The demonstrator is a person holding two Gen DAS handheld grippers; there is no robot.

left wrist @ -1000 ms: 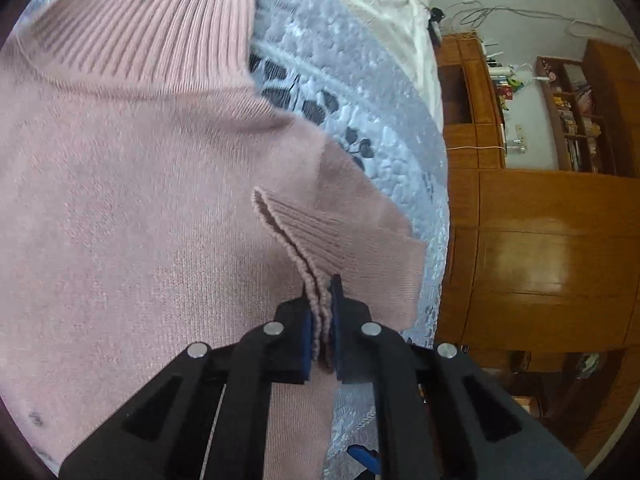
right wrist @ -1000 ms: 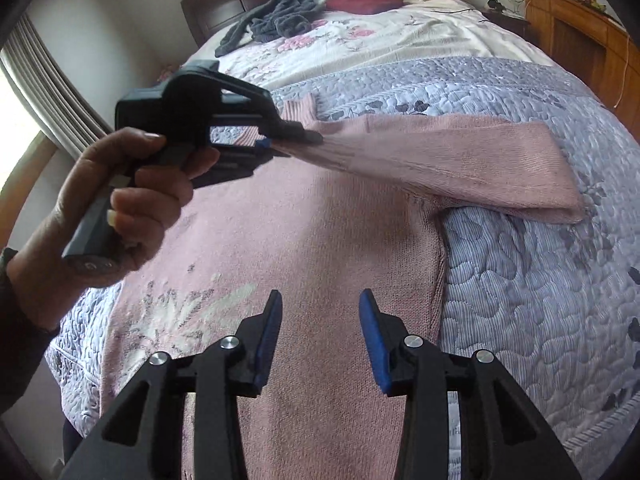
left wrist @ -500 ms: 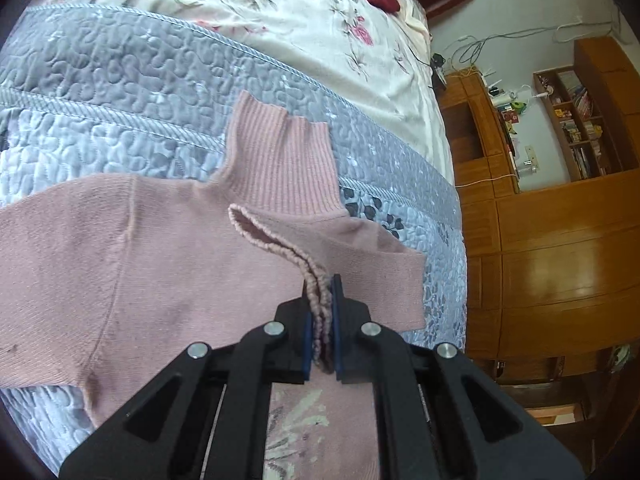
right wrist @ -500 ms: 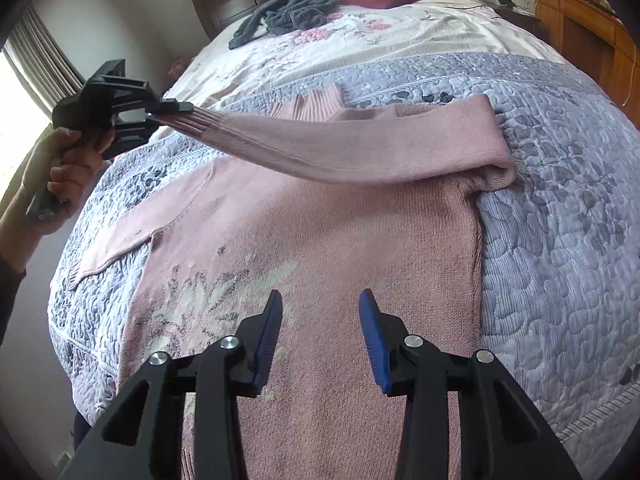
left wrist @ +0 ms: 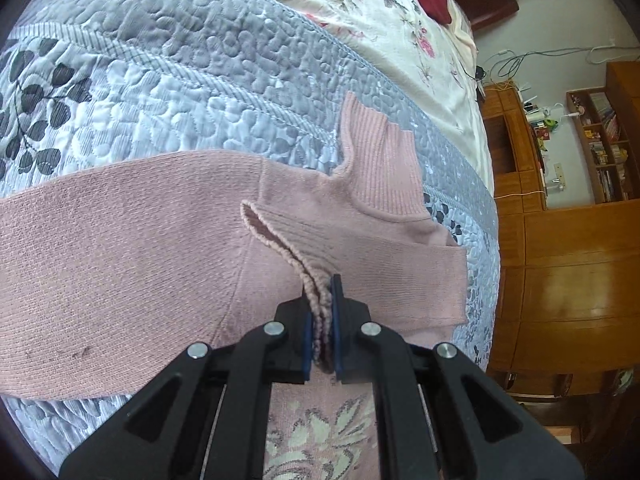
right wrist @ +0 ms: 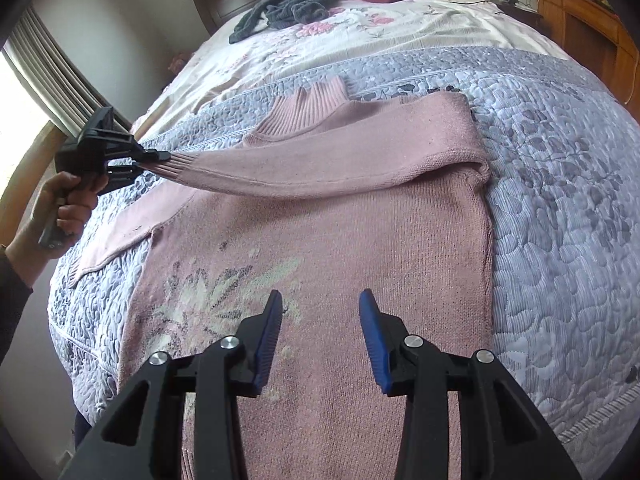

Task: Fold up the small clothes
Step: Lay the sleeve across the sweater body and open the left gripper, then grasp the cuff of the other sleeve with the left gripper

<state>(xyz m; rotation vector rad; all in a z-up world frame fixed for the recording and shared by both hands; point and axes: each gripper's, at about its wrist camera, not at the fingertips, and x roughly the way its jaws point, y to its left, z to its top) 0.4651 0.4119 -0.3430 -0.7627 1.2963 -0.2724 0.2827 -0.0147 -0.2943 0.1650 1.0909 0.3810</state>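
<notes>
Left wrist view: the left gripper (left wrist: 322, 312) at lower centre pinches the ribbed cuff (left wrist: 280, 240) of the pink knitted sweater (left wrist: 120, 264), which lies across the grey-blue quilted bedspread (left wrist: 180, 80).

Right wrist view: the right gripper (right wrist: 320, 332) hangs wide apart and empty over the sweater's body, bottom centre; the sleeve stretches across to frame left.

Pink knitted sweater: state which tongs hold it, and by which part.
The left tongs grip the pink knitted sweater by its ribbed sleeve cuff. The right tongs are open, holding nothing.
</notes>
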